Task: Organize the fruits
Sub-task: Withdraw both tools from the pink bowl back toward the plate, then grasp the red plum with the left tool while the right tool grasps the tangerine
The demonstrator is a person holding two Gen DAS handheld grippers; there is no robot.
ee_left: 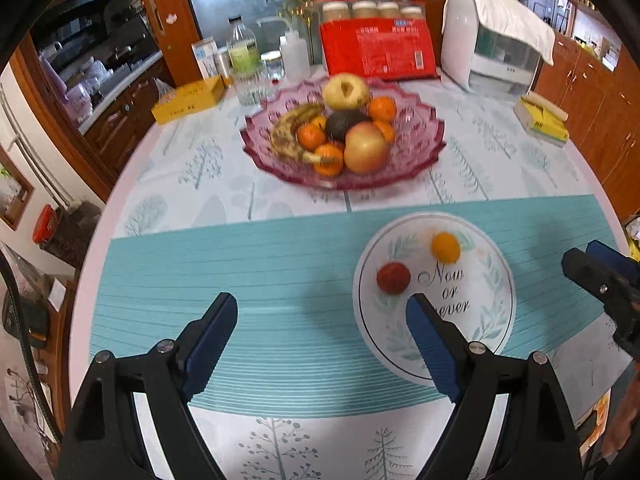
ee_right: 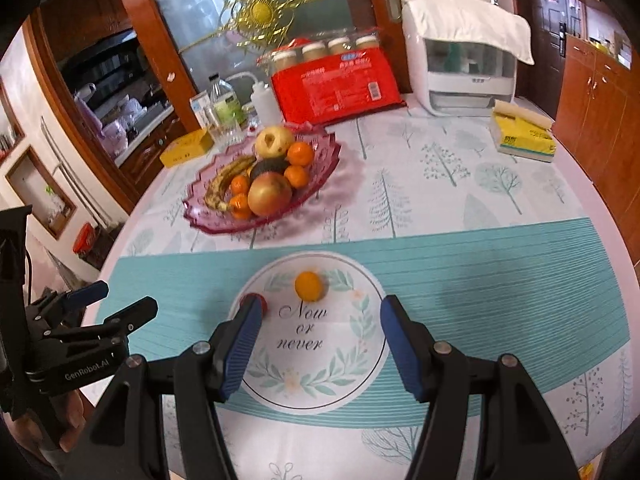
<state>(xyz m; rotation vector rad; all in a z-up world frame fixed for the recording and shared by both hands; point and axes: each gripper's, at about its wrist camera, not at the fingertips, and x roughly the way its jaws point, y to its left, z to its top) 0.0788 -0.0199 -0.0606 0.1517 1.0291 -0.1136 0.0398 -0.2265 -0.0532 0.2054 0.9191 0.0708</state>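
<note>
A pink glass fruit bowl point(ee_left: 416, 152) point(ee_right: 316, 156) holds a banana point(ee_left: 286, 130), several oranges, an avocado point(ee_left: 342, 123), an apple point(ee_left: 365, 148) and a pear point(ee_left: 346, 90). Nearer me lies a round white plate point(ee_left: 492, 320) point(ee_right: 352, 360) lettered "Now or never", with a small orange fruit point(ee_left: 445, 247) point(ee_right: 309, 286) and a small red fruit point(ee_left: 393, 278) point(ee_right: 262, 301) on it. My left gripper point(ee_left: 322, 314) hangs open over the teal mat, left of the plate, nothing between its fingers. My right gripper point(ee_right: 320, 316) stands open over the plate, its left finger partly hiding the red fruit.
At the table's back stand a red package point(ee_left: 378, 52), bottles point(ee_left: 244, 54), a yellow box point(ee_left: 188, 98) and a white appliance point(ee_left: 496, 40). A yellow tissue pack point(ee_left: 542, 118) lies at the right. Wooden cabinets ring the round table point(ee_left: 192, 176).
</note>
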